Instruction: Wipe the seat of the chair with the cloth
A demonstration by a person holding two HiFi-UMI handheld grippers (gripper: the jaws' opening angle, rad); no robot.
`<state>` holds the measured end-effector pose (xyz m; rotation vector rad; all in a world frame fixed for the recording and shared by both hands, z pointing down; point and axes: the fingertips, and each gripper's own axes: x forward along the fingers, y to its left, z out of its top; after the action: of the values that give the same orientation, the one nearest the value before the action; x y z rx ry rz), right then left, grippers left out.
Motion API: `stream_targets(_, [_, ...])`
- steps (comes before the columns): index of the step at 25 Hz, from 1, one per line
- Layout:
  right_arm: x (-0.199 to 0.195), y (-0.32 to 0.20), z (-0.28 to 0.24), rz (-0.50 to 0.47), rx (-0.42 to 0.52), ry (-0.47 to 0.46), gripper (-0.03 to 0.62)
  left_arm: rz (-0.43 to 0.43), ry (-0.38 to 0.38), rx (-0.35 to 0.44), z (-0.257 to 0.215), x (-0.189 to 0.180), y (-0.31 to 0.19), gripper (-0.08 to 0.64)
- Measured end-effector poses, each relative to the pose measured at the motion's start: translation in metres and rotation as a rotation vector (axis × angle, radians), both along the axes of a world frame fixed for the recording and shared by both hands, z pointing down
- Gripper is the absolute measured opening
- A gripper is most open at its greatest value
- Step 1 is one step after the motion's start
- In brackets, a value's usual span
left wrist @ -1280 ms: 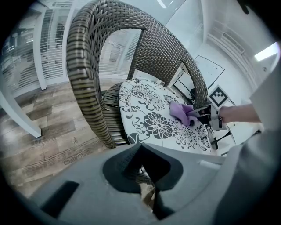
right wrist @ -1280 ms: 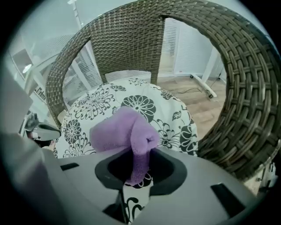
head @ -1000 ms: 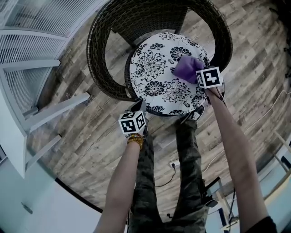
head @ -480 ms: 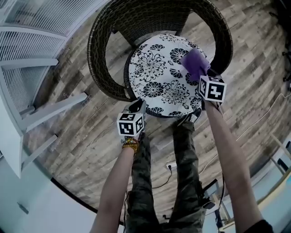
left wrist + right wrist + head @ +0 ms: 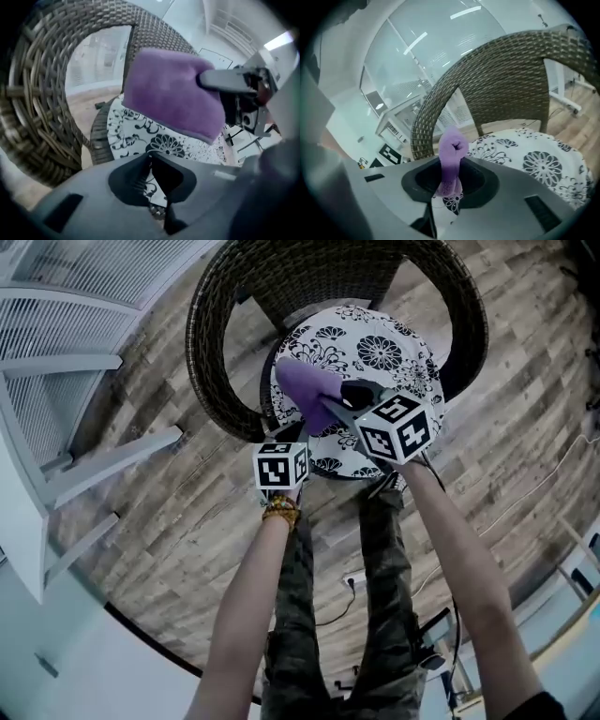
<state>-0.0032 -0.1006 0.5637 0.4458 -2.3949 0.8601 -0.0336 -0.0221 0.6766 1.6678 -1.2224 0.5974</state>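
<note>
Your right gripper holds the purple cloth over the round flower-print seat cushion's front left. Your left gripper lies just before it, the woven wicker backrest behind.

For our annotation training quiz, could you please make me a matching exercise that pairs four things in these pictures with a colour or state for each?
Things:
1. cloth
2. seat cushion
3. chair back
4. left tool

Descriptions:
A. dark woven wicker
B. jaws together, nothing held
C. purple, clamped in the right tool
D. white with black flowers

Pairs: 1-C; 2-D; 3-A; 4-B
</note>
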Motion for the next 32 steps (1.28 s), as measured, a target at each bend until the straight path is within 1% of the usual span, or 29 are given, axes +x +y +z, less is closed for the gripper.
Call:
stream_targets(1, [-0.011, 0.007, 0.007, -0.039, -0.04, -0.008, 0.087, -0.003, -0.001, -0.034, 0.008, 0.0, 0.006, 0.023])
stream_targets(2, [-0.02, 0.014, 0.014, -0.073, -0.08, -0.01, 0.087, -0.012, -0.001, -0.049, 0.012, -0.001, 0.011, 0.017])
stream_targets(5, [-0.037, 0.03, 0.038, -0.141, -0.171, 0.012, 0.087, -0.081, 0.01, -0.047, 0.013, -0.006, 0.014, 0.017])
stream_targets(7, [-0.04, 0.038, 0.054, -0.167, -0.204, 0.058, 0.087, -0.128, 0.018, -0.042, 0.013, -0.008, 0.016, 0.017])
stream_targets(8, [-0.04, 0.041, 0.064, -0.176, -0.208, 0.092, 0.087, -0.135, 0.017, -0.038, 0.013, -0.008, 0.016, 0.017])
stream_targets(12, [-0.035, 0.052, 0.096, -0.223, -0.162, 0.225, 0.087, -0.13, 0.008, -0.036, 0.014, -0.007, 0.017, 0.017])
stream_targets(16, [-0.03, 0.053, 0.113, -0.237, -0.111, 0.316, 0.086, -0.142, 0.008, -0.049, 0.016, -0.007, 0.016, 0.015])
stream_targets(21, [-0.025, 0.044, 0.119, -0.25, -0.066, 0.405, 0.086, -0.145, 0.005, -0.053, 0.016, -0.008, 0.017, 0.015])
stream_targets(23, [-0.02, 0.039, 0.12, -0.266, -0.048, 0.43, 0.086, -0.144, 0.004, -0.053, 0.016, -0.007, 0.018, 0.015])
stream_targets(25, [-0.012, 0.031, 0.121, -0.26, -0.042, 0.442, 0.086, -0.145, 0.005, -0.053, 0.016, -0.007, 0.018, 0.015])
stream_targets(29, [0.01, 0.013, 0.123, -0.205, -0.054, 0.454, 0.087, -0.143, 0.007, -0.049, 0.015, -0.007, 0.017, 0.015])
stream_targets(32, [0.027, 0.0, 0.123, -0.177, -0.041, 0.472, 0.087, -0.136, 0.006, -0.042, 0.015, -0.007, 0.017, 0.015])
